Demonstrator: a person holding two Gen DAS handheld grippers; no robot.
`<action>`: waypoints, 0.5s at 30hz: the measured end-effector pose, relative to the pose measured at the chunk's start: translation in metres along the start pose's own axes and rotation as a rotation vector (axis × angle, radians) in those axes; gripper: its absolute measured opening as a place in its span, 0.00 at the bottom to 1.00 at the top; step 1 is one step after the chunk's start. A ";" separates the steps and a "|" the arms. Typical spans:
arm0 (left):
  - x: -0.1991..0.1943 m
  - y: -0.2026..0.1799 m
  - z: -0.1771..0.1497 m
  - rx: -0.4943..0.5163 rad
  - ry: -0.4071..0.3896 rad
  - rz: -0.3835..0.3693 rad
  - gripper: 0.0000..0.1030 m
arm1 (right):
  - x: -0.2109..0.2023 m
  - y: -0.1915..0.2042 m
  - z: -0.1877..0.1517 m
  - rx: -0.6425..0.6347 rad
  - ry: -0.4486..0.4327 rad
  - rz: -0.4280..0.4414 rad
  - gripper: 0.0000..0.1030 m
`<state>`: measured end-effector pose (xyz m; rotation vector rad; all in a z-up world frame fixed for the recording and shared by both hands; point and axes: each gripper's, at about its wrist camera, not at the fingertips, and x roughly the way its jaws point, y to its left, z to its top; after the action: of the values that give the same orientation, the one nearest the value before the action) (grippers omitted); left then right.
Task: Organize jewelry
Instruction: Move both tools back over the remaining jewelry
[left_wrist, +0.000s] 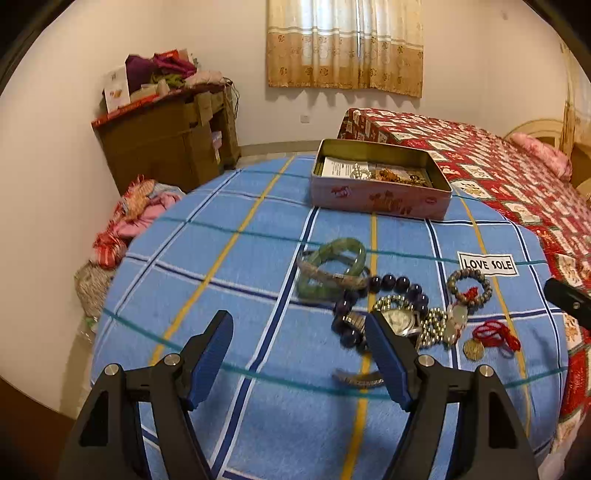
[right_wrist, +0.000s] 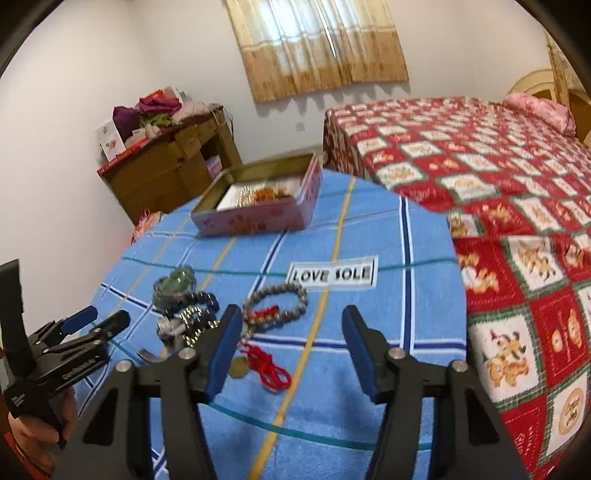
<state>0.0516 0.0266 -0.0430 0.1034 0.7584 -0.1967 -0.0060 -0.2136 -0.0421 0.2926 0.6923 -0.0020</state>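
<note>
A pile of jewelry lies on the blue checked cloth (left_wrist: 221, 277): green jade bangles (left_wrist: 332, 269), a dark purple bead bracelet (left_wrist: 388, 286), a watch (left_wrist: 399, 321), a brown bead bracelet (left_wrist: 469, 286) and a red cord with a gold coin (left_wrist: 491, 338). Behind them stands an open pink tin (left_wrist: 380, 199) with jewelry inside. My left gripper (left_wrist: 299, 321) is open just left of the pile, its right finger in front of the watch. My right gripper (right_wrist: 291, 317) is open over bare cloth. The red cord (right_wrist: 269, 369) and brown bracelet (right_wrist: 277, 302) lie by its left finger. Nothing is held.
A bed with a red patterned cover (left_wrist: 498, 166) borders the table on the right. Cardboard boxes topped with clothes (left_wrist: 166, 140) stand against the far wall, and more clothes (left_wrist: 136, 214) lie on the floor. A "LOVE SOLE" label (right_wrist: 332, 275) is sewn on the cloth. A hand (right_wrist: 37, 424) holds the left gripper.
</note>
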 end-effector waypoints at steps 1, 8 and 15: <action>0.000 0.002 -0.002 -0.006 0.003 -0.009 0.72 | 0.002 -0.001 -0.001 0.000 0.008 0.001 0.54; -0.002 0.006 -0.003 -0.013 -0.013 -0.044 0.72 | 0.028 -0.007 0.006 0.034 0.068 0.012 0.45; 0.001 0.018 -0.002 -0.056 -0.016 -0.057 0.72 | 0.049 -0.008 0.016 0.074 0.118 0.031 0.45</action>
<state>0.0554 0.0447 -0.0446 0.0269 0.7513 -0.2296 0.0417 -0.2206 -0.0633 0.3767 0.8056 0.0189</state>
